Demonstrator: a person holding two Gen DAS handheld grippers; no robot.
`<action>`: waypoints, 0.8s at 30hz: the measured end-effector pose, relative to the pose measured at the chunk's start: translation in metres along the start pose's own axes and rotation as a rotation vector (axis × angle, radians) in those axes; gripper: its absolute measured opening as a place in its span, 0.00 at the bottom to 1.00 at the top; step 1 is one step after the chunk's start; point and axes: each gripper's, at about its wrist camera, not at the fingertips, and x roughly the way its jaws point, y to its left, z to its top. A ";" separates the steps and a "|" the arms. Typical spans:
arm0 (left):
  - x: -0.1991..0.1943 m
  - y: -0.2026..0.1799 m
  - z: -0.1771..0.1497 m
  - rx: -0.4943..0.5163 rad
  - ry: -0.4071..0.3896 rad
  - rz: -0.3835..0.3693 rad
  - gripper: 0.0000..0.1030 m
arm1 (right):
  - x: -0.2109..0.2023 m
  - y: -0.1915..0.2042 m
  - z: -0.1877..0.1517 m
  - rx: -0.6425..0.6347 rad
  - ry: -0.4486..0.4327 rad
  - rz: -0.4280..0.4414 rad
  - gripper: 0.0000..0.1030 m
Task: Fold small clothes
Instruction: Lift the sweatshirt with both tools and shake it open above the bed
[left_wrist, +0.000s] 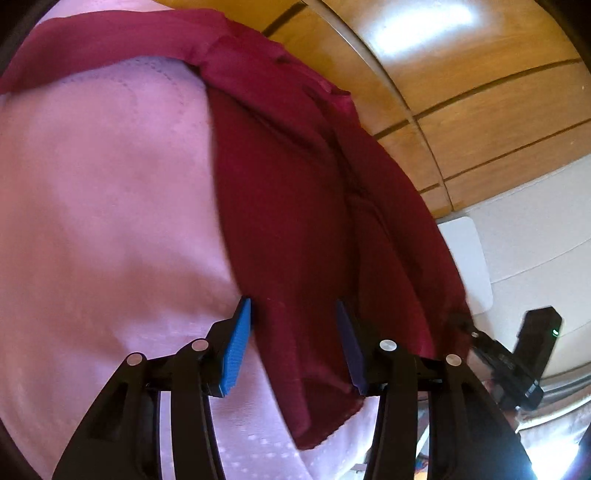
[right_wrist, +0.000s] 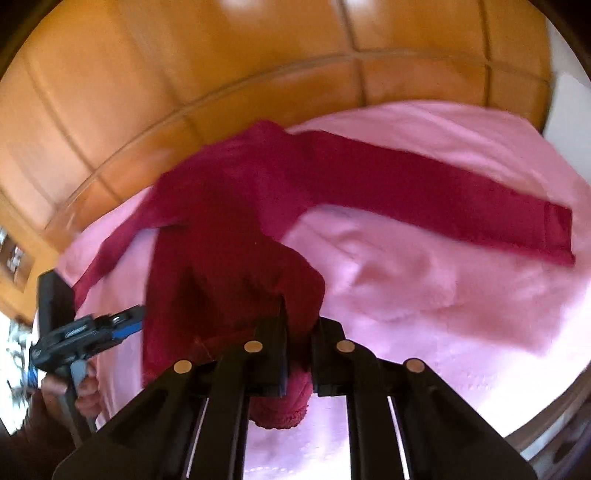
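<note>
**Crimson top half lifted off a pink bedsheet**

Crimson knit fabric fills the left wrist view: the long-sleeved top (left_wrist: 295, 206) runs lengthwise from the near edge up and away toward the wooden headboard (left_wrist: 480, 110), draped over the pink sheet (left_wrist: 103, 206). The left gripper (left_wrist: 293, 343) has its blue-padded jaws spread wide, one on either side of the fabric's lower end; whether the pads touch the cloth cannot be told. At the right edge the right gripper (left_wrist: 466, 326) shows, at the garment's far side.

From the right wrist view, the top (right_wrist: 240, 229) points its neck end toward the headboard (right_wrist: 184, 74). One sleeve (right_wrist: 461, 206) stretches flat to the right across the sheet (right_wrist: 424, 295); the other trails down to the left. The right gripper (right_wrist: 297, 332) has its jaws closed on a bunched hem, lifting it off the sheet. The left gripper (right_wrist: 129, 321) sits beside the garment's left edge.
</note>
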 end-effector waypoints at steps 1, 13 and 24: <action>0.003 -0.004 -0.002 0.026 0.007 0.021 0.37 | 0.006 -0.001 -0.002 0.014 0.007 0.004 0.07; -0.128 0.007 -0.001 0.125 -0.218 0.046 0.02 | -0.033 0.025 -0.002 -0.098 -0.044 0.097 0.07; -0.205 0.068 -0.075 0.059 -0.210 0.236 0.02 | 0.003 0.048 -0.087 -0.272 0.301 0.168 0.07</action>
